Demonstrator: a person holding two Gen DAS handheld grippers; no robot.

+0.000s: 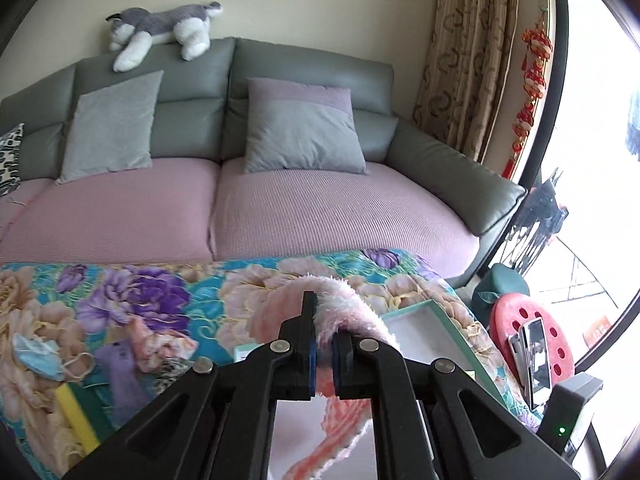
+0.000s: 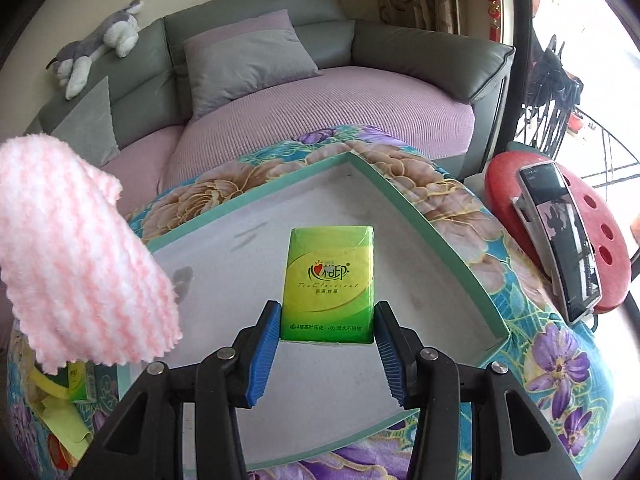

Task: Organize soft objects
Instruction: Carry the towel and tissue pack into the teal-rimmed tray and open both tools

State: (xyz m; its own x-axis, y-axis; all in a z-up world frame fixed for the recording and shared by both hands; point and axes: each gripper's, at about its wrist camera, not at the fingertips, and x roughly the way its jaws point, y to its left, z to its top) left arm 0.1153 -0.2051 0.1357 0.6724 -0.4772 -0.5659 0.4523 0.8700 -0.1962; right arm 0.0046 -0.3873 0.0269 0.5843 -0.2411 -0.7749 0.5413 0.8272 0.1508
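Sorting under way: box (image 2: 452, 240) empty, both tools loaded.
Left tool (image 1: 323, 354) clamps a pink fluffy sock (image 1: 352, 308); right tool (image 2: 326, 344), half-spread, grips a green tissue pack (image 2: 328, 280) above the box; face mask (image 1: 36, 354) waits on the tabletop.

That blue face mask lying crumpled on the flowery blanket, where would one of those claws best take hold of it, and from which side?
Probably the bunched middle of the blue face mask, approached from above. It lies crumpled and fairly flat on the floral blanket, so there is no edge to slide under; the raised folds give the fingers something to pinch. Its ear loop trails to the right and looks too thin to grip reliably.
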